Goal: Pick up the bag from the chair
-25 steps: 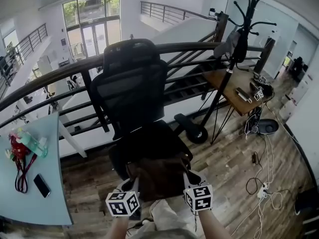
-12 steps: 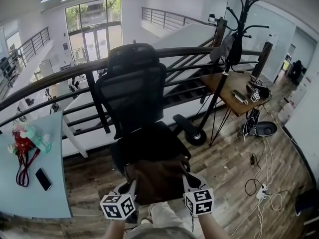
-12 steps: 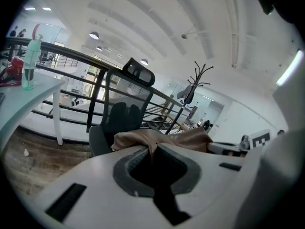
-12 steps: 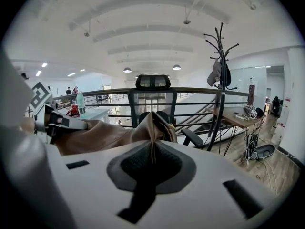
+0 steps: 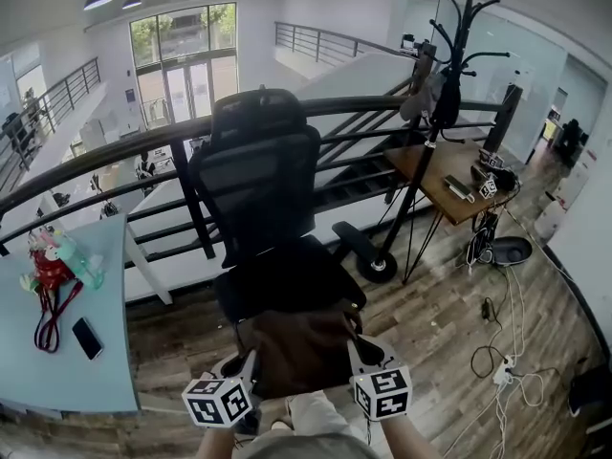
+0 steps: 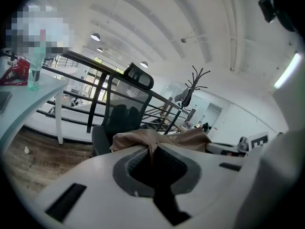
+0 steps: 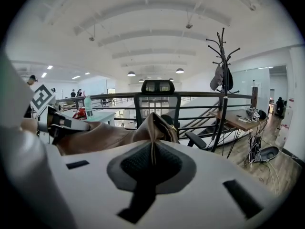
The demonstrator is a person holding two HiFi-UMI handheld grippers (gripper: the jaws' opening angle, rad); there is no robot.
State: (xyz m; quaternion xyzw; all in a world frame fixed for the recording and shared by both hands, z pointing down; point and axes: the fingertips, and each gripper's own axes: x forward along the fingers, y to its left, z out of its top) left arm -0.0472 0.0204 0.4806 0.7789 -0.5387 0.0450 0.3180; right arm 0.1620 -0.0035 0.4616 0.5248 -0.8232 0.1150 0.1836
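Observation:
A brown leather bag point(image 5: 304, 347) hangs between my two grippers, in front of the black office chair point(image 5: 258, 180) and off its seat point(image 5: 287, 275). My left gripper point(image 5: 251, 363) is shut on the bag's left edge, and the left gripper view shows the tan leather point(image 6: 143, 138) pinched between its jaws. My right gripper point(image 5: 356, 352) is shut on the bag's right edge; in the right gripper view the leather point(image 7: 155, 128) rises out of the closed jaws, with the left gripper's marker cube point(image 7: 42, 98) at the far left.
A dark railing point(image 5: 115, 151) runs behind the chair. A light blue table point(image 5: 57, 361) at left holds a bottle, red items and a phone point(image 5: 87, 337). A coat rack point(image 5: 435, 94), a wooden desk point(image 5: 459, 175) and floor cables point(image 5: 502, 361) are at right.
Both grippers have drawn back toward me and lifted with the bag, which now hangs further clear of the chair seat. The chair has shifted up and away in the head view.

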